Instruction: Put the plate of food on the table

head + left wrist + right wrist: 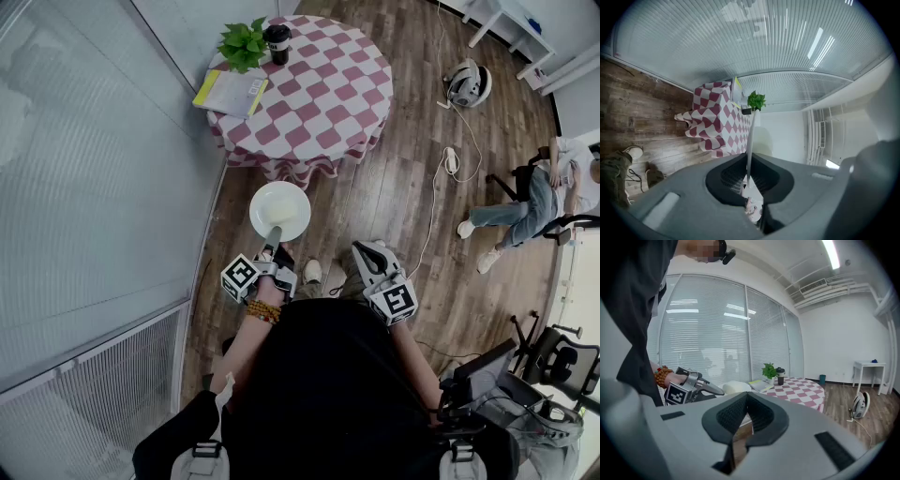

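Note:
A white plate (279, 211) with a pale piece of food on it hangs over the wood floor, short of the round table (319, 103) with its red and white checked cloth. My left gripper (272, 246) is shut on the plate's near rim. In the left gripper view the plate (750, 140) shows edge-on, as a thin line pinched by the left gripper (749, 180). My right gripper (370, 255) is beside it, shut and empty. The right gripper view shows the right gripper (746, 399), the plate (736, 387) and the table (799, 389).
On the table stand a green plant (244, 42), a dark cup (277, 42) and a yellow booklet (230, 92). Window blinds line the left. A white device (467, 82) and a cable (441, 159) lie on the floor. A person (539, 192) sits at right, near office chairs (553, 361).

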Motion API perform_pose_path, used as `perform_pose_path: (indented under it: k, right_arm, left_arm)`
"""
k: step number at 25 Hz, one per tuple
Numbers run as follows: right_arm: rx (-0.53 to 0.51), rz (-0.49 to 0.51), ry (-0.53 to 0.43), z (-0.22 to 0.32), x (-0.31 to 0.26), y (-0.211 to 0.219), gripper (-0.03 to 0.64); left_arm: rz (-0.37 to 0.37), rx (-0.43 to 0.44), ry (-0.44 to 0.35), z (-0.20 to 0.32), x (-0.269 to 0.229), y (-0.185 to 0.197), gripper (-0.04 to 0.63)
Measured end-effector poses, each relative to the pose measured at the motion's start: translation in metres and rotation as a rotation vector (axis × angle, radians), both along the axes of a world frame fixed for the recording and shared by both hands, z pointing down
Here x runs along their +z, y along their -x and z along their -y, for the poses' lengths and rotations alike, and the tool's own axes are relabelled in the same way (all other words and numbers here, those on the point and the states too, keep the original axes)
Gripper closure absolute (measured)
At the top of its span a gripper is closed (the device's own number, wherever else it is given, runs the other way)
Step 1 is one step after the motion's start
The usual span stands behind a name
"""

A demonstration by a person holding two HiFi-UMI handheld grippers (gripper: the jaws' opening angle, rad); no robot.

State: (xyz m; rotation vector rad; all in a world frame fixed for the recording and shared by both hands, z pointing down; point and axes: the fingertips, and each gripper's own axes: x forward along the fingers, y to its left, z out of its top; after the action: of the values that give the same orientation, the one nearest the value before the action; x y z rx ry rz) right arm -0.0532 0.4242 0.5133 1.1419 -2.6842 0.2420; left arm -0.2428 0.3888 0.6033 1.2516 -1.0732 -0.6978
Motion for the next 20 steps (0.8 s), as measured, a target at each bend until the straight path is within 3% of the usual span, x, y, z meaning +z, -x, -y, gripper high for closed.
perform_pose_path:
  k: [20]
  right_arm:
    - [-0.043,-0.038,-0.004,0.026,-0.010,0.001,0.603]
  left_arm:
    - [-0.024,-0.020,-0.011,0.026,-0.010,-0.003,0.574]
